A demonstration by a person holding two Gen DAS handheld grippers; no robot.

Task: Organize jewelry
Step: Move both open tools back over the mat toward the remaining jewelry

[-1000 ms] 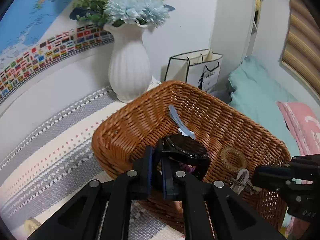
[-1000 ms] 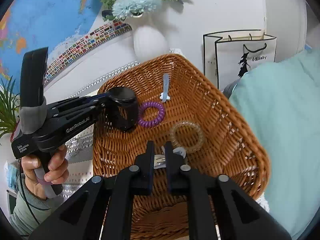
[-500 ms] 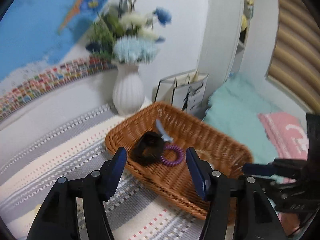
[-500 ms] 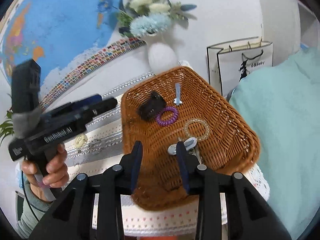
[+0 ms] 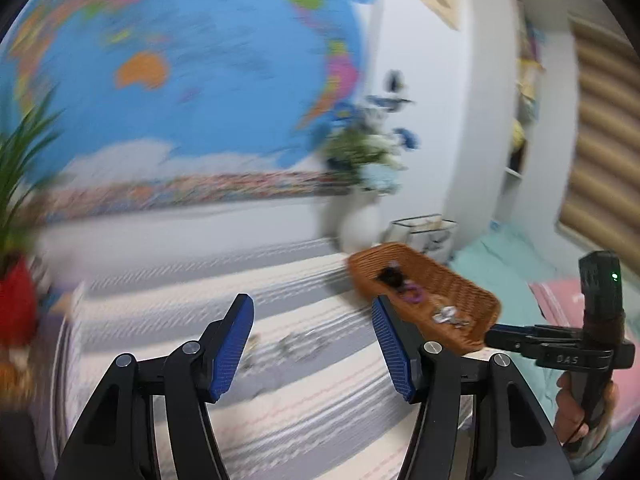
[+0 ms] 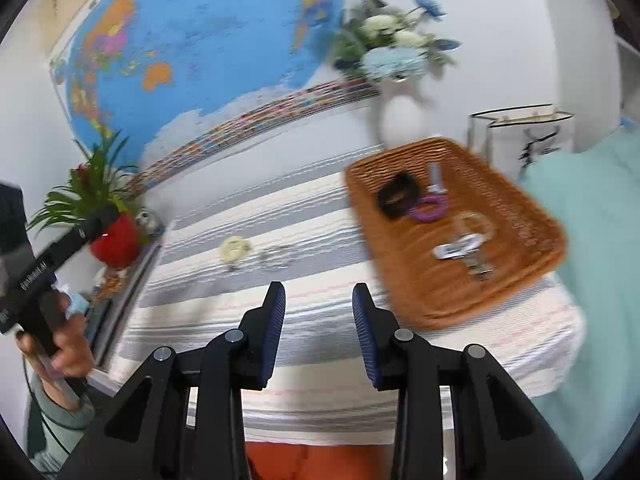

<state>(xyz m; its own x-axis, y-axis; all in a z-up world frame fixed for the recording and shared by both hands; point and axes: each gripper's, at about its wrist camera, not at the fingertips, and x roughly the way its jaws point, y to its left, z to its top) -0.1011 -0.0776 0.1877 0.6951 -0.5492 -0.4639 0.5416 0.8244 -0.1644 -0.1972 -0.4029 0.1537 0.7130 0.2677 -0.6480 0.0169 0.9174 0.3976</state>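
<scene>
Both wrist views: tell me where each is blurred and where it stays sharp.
Left wrist view: heavy motion smear over the map, vase and basket; only the left tongs stay crisp; glare at the top edge. Right wrist view: milder blur, basket edges smeared, right tongs sharp.

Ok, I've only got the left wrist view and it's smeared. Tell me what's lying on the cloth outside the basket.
Observer: The right wrist view shows two things on the striped cloth, left of the basket in that view: a pale round piece and a small silvery piece.
Operator: Give me the right gripper's state.
Observer: The right gripper is open, with nothing between its fingers.
Operator: Name the dark thing in the basket.
Observer: It's a black watch, lying next to a purple coil tie.
</scene>
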